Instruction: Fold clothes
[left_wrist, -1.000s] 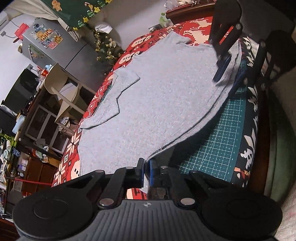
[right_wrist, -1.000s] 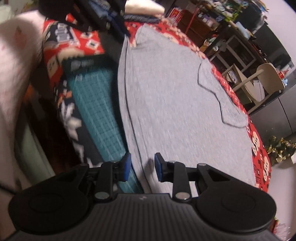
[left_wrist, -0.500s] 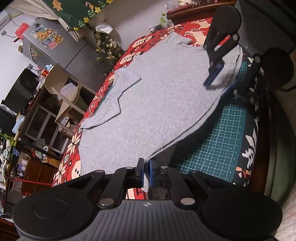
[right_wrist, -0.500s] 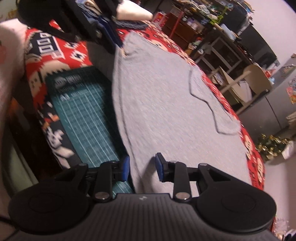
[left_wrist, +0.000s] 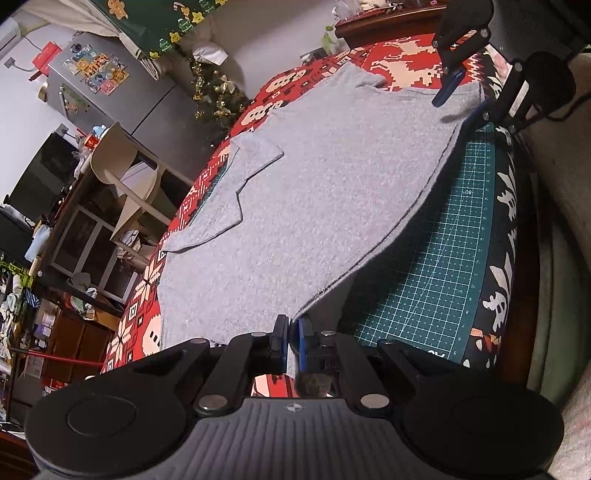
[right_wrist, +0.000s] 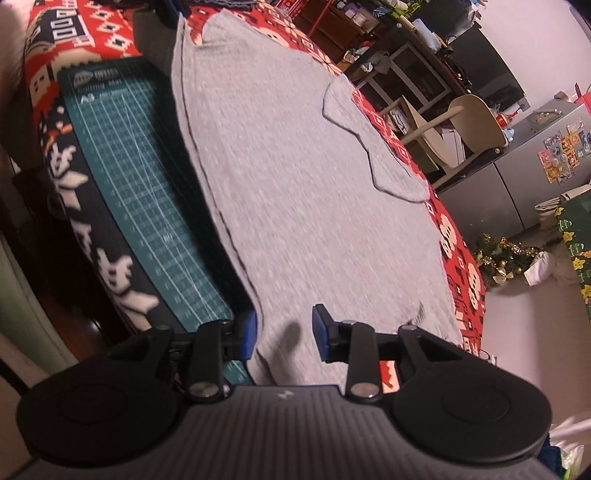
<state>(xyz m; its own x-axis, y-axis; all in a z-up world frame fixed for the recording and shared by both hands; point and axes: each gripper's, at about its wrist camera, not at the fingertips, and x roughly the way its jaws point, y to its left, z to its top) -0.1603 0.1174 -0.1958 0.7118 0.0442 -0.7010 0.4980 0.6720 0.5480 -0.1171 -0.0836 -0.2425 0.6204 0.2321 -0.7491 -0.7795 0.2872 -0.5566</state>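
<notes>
Grey fridge (left_wrist: 110, 92), cream chair (left_wrist: 122, 166)

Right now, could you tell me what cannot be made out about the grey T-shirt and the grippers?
- Left wrist view: the left gripper is shut on the grey knit T-shirt; its fingers hide the pinched corner.
- Right wrist view: motion blur smears the shirt edge; the right gripper is opening, so contact is unclear.
- The green gridded cutting mat continues hidden under the shirt.

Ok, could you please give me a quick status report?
Left hand-held gripper shut on shirt hem. Right hand-held gripper opening over shirt edge. Nothing in the way.
</notes>
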